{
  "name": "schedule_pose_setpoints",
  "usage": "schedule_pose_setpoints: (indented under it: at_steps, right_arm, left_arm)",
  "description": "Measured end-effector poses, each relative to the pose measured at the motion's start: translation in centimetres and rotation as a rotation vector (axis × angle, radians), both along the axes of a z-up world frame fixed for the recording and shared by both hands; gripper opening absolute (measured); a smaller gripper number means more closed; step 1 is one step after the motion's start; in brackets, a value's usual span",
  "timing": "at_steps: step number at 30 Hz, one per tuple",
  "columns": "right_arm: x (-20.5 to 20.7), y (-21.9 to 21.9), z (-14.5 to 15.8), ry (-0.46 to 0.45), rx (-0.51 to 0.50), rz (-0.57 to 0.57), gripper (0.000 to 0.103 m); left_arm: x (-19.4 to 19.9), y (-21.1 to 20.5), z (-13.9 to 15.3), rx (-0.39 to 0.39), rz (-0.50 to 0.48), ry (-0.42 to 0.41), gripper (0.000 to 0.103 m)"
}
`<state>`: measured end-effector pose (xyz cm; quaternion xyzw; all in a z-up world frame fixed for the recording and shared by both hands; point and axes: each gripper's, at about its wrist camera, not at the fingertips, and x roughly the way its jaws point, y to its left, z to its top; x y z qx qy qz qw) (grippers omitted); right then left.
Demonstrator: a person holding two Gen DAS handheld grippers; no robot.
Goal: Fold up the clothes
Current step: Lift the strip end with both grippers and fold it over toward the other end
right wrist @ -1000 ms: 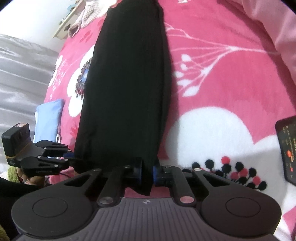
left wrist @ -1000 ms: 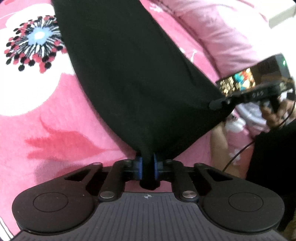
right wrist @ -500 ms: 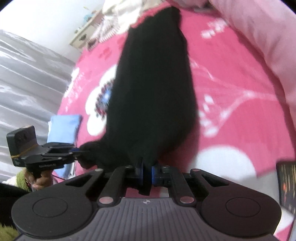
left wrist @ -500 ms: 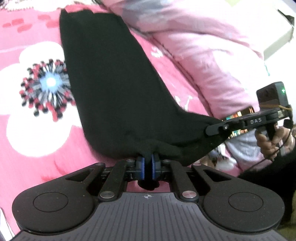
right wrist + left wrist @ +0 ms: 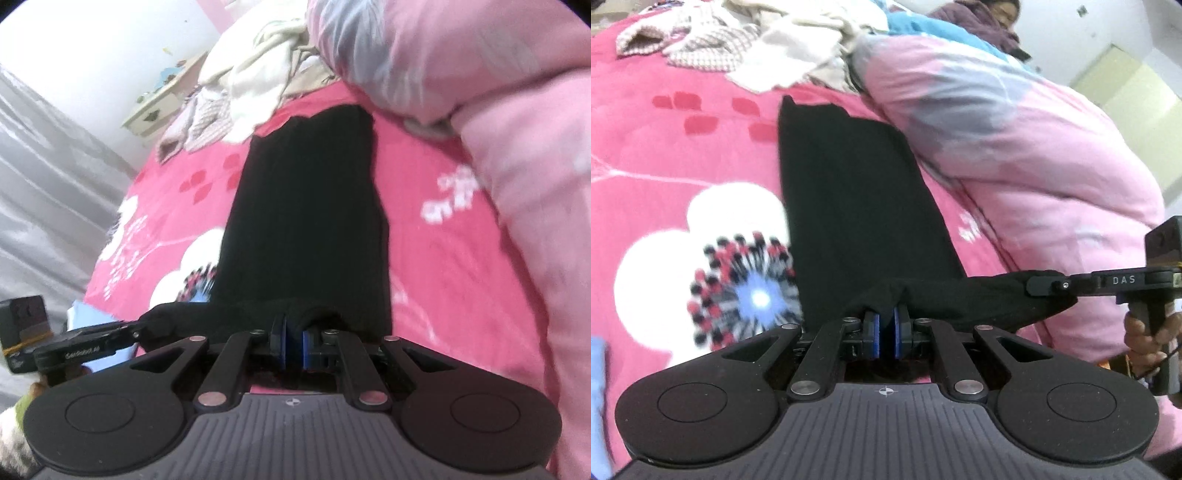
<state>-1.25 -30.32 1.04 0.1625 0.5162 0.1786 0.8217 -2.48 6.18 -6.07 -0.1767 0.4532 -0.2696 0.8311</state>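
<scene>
Long black knit garment (image 5: 857, 206) lies lengthwise on the pink floral blanket (image 5: 676, 155), far end flat near the pile of cream and checked clothes (image 5: 746, 40), right edge close beside the bulky pale-pink quilt (image 5: 1015, 155). Near end is raised off the bed. Left gripper (image 5: 886, 330): blue pads pressed together, pinching the near hem at its left corner. Right gripper (image 5: 293, 341): likewise clamped on the hem at the right corner; hem hangs slack between the two with a slight sag. Step in hand, as judged: carrying the near end toward the far end to fold the piece in half. To do it well: keep both corners level and the same distance apart as the garment's width, so the hem stays straight; take the slack out before lowering; watch the right edge does not catch on the quilt; align hem with far edge, then lay down before letting go. Side edges look roughly parallel so far.
</scene>
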Motion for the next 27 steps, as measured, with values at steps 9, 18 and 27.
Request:
schedule_pose_setpoints:
  at_steps: [9,18,27]
  right_arm:
    - [8.1,1.9,-0.3,-0.067,-0.081,0.006,0.009]
    - [14.2,2.2,-2.9,-0.128,-0.091,-0.038,0.009]
    - [19.9,2.0,-4.9,-0.186,-0.053,-0.081,0.009]
  left_arm:
    - [7.4,-0.2,-0.2,0.014,0.082,0.001,0.005]
    - [13.7,-0.5,-2.0,0.005,0.142,-0.003,0.005]
    - [18.9,-0.3,-4.0,-0.024,0.198,-0.004,0.005]
